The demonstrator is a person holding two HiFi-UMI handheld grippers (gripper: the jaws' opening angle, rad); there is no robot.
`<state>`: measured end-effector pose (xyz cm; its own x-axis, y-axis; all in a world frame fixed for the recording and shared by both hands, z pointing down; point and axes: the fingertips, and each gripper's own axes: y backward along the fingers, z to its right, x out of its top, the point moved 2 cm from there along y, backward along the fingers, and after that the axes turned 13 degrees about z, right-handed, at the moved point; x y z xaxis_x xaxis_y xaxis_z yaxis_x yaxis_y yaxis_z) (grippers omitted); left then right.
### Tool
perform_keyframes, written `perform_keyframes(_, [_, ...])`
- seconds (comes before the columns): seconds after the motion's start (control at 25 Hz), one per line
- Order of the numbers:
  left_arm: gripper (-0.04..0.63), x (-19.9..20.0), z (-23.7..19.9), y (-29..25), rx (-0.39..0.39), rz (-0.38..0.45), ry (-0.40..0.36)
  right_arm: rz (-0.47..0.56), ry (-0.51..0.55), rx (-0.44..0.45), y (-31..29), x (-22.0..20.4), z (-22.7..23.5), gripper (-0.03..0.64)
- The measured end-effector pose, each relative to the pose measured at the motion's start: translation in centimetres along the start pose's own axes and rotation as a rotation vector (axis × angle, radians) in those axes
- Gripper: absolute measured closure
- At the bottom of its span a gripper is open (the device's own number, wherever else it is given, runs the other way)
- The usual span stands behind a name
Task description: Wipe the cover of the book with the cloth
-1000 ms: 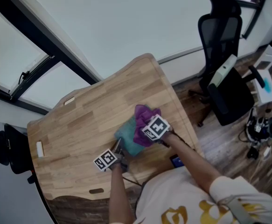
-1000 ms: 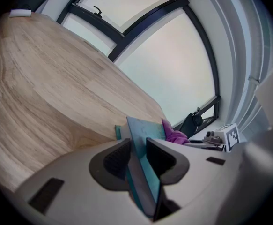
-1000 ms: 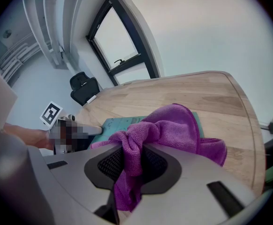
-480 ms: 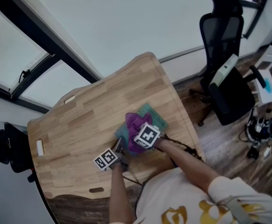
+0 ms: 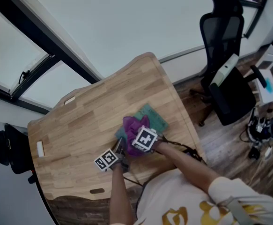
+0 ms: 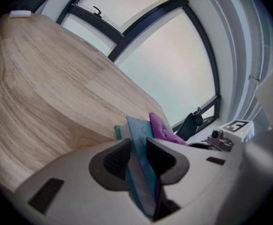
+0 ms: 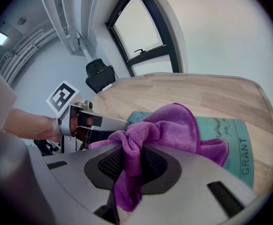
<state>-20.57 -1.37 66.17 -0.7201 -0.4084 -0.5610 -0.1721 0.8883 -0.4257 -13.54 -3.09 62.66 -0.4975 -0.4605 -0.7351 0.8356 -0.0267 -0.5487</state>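
Teal paperback book flat on light wooden table, toward near right edge. Purple microfibre cloth on book's left part. Left gripper at book's near left corner, corner between jaws. Right gripper just right of it, over book, clamping cloth. Small white block at table's left edge, well apart. Black office chair on floor beyond table's right side.

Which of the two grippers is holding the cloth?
The right gripper: its jaws pinch the purple cloth, whereas the left gripper clamps the teal book by its edge.
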Motion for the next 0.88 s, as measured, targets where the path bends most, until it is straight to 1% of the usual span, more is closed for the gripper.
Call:
perform_keyframes(0.28, [0.486, -0.1, -0.1, 0.0, 0.002, 0.001, 0.0, -0.021, 0.011, 0.052, -1.0, -0.6, -2.3, 0.541])
perform_keyframes(0.56, [0.486, 0.0, -0.1, 0.0, -0.001, 0.001, 0.0, -0.02, 0.005, 0.064, -1.1, -0.7, -2.7, 0.541])
perform_keyframes(0.88, [0.488, 0.0, -0.1, 0.0, -0.001, 0.001, -0.001, -0.01, 0.009, 0.046, -0.8, -0.8, -2.1, 0.541])
